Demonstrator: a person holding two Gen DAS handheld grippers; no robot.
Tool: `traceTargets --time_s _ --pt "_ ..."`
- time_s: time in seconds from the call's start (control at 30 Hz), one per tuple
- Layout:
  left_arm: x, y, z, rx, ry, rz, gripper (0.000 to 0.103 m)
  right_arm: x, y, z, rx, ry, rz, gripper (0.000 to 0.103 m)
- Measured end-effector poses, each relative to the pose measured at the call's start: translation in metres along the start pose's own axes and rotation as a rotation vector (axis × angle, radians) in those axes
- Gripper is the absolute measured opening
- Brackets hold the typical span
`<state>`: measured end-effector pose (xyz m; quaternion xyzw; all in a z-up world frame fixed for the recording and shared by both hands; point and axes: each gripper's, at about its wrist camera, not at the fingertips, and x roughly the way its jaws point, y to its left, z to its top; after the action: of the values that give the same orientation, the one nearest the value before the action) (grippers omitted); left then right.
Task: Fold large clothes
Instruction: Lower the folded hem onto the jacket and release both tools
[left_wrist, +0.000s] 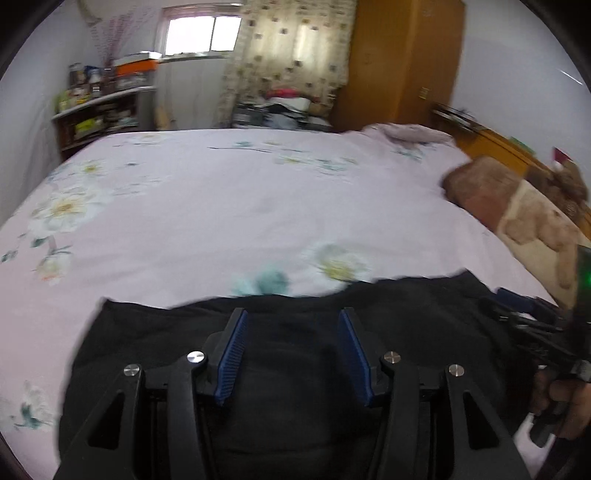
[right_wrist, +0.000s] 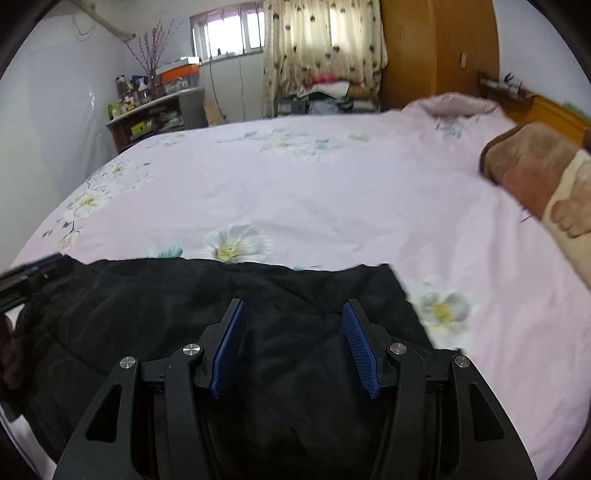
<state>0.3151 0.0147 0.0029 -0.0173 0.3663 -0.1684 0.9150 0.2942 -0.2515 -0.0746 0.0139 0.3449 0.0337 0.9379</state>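
Observation:
A black garment (left_wrist: 295, 354) lies spread on the near part of the bed; it also shows in the right wrist view (right_wrist: 258, 325). My left gripper (left_wrist: 293, 314) is open and empty, its blue pads (left_wrist: 232, 354) apart, hovering over the garment's middle. My right gripper (right_wrist: 293, 306) is open and empty over the garment's right part. The right gripper also shows at the right edge of the left wrist view (left_wrist: 532, 314). The left gripper's tip shows at the left edge of the right wrist view (right_wrist: 33, 273).
The bed has a pale pink floral sheet (left_wrist: 240, 206). A brown blanket (right_wrist: 535, 170) lies at the right by the wooden headboard (right_wrist: 554, 107). A cluttered shelf (right_wrist: 155, 110), a curtain (right_wrist: 325, 48) and a wooden wardrobe (right_wrist: 436, 48) stand beyond the bed.

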Motion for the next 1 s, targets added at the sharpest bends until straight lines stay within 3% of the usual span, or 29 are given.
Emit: traceTargets --time_s 0.1,0.33,0.47,0.57,0.67,0.77,0.83,0.93,1.0 --pt "0.031 -0.029 -0.012 0.038 0.068 -0.039 0.053 0.020 -0.016 -0.019 0.032 0.074 -0.042 0.054" --pt "0.069 -0.030 -0.025 0.014 0.081 -0.037 0.054 0.041 -0.029 -0.041 0.042 0.041 -0.065 0.054" --pt "0.074 -0.032 -0.028 0.024 0.068 -0.020 0.054 0.047 -0.030 -0.045 0.058 0.029 -0.079 0.054" --pt "0.070 -0.033 -0.020 0.028 0.101 -0.016 0.054 0.047 -0.031 -0.042 0.052 0.042 -0.083 0.054" --pt "0.040 -0.027 -0.005 0.034 0.099 -0.038 0.053 0.042 -0.031 -0.034 0.043 0.068 -0.085 0.054" --pt "-0.009 -0.002 -0.003 0.090 -0.009 0.008 0.053 0.028 -0.032 -0.026 0.044 0.075 -0.086 0.054" --pt "-0.029 0.030 -0.006 0.075 -0.038 0.057 0.053 0.012 -0.033 -0.023 0.060 0.039 -0.068 0.054" --pt "-0.033 0.083 -0.019 0.002 -0.015 0.154 0.053 0.008 -0.039 -0.026 0.065 0.021 -0.077 0.054" --pt "-0.024 0.112 -0.031 -0.098 0.012 0.146 0.053 0.017 -0.043 -0.031 0.070 0.037 -0.093 0.054"
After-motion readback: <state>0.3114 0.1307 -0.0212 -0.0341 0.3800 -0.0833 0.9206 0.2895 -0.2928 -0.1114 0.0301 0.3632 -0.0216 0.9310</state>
